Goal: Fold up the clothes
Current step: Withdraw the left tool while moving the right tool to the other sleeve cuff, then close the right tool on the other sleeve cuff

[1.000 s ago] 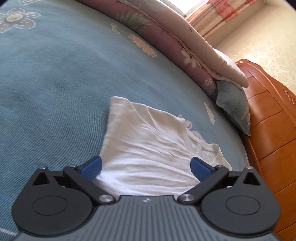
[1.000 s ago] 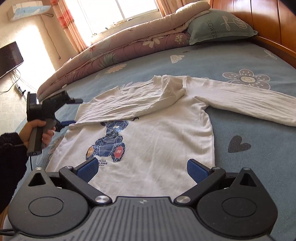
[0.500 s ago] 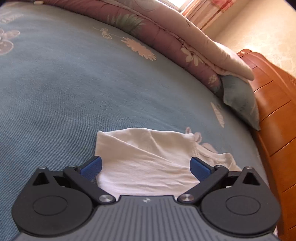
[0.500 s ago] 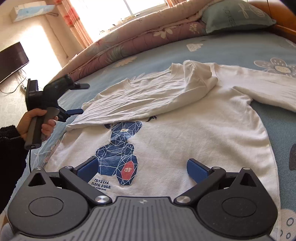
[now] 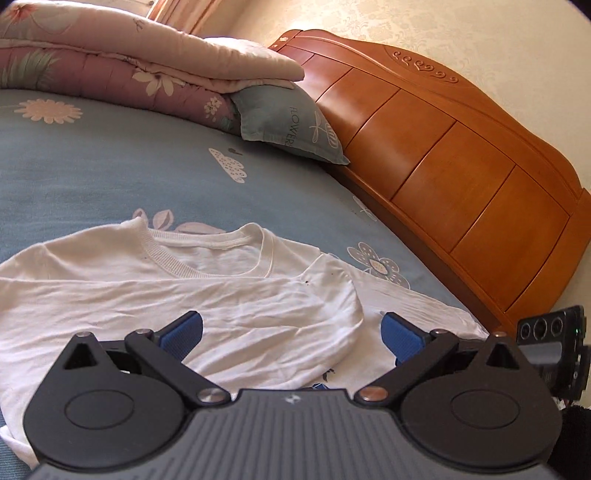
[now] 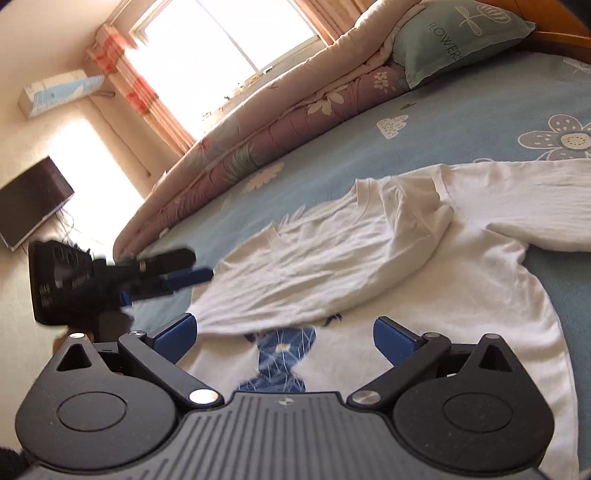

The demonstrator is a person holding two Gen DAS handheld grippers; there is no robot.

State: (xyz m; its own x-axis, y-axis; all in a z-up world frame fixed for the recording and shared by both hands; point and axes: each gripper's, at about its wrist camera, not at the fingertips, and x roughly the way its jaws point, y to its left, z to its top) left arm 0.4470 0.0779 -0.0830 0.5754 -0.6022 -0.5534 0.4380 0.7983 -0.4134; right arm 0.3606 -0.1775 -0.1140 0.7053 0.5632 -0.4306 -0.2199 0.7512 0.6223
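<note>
In the left wrist view we are holding our left gripper point(image 5: 291, 332) just above the white shirt point(image 5: 221, 306), its blue pads spread wide and pinching nothing. The shirt is lying flat on the blue bed point(image 5: 92, 166), collar toward the headboard point(image 5: 461, 166), with one sleeve point(image 5: 184, 295) folded across its chest. A pillow point(image 5: 288, 125) is leaning against the headboard, partly under a folded quilt point(image 5: 147, 66). At the right edge we are seeing part of our right gripper's body (only its camera block shows there).

In the right wrist view our right gripper point(image 6: 284, 334) is hovering over the lower front of the shirt point(image 6: 424, 314), pads likewise standing wide apart with nothing between them. A blue printed figure point(image 6: 280, 362) is showing between the pads, its top covered by the folded sleeve point(image 6: 332, 258). The other sleeve point(image 6: 524, 206) is stretching out flat toward the right on the bed point(image 6: 443, 140). Our left gripper point(image 6: 192, 264) is blurring at the shirt's left edge. The quilt point(image 6: 277, 122) and pillow point(image 6: 454, 33) are lying beyond, under the window point(image 6: 229, 48).
</note>
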